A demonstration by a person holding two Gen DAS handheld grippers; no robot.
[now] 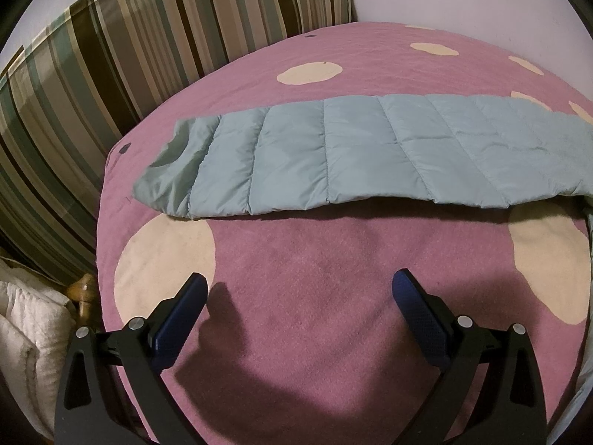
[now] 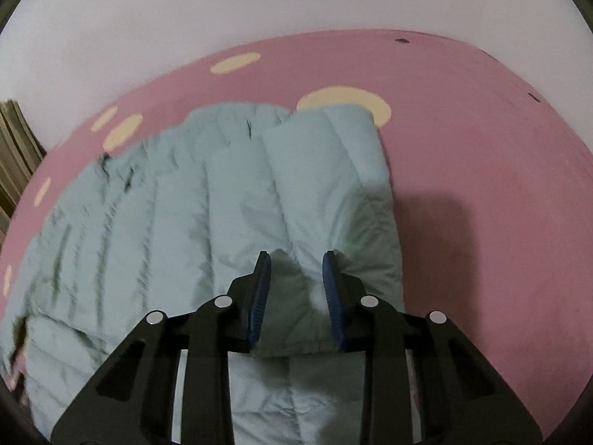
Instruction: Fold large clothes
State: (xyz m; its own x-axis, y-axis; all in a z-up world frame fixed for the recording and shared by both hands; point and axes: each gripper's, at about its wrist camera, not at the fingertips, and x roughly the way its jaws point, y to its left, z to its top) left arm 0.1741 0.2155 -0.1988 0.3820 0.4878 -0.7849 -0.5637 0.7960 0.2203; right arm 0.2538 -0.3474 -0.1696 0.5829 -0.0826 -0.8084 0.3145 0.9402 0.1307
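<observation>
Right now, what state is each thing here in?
Jacket: quilted, pale blue, spread on the bed, one sleeve folded across it.
Sleeve: stretched out flat.
Left gripper: open, empty, above the blanket.
Right gripper: part open, fabric between its fingers.
Pillow: leaning upright.

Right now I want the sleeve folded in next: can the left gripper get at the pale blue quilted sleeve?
Probably yes: the left gripper is open, and only bare pink spotted bedcover lies before the pale blue quilted sleeve.
</observation>
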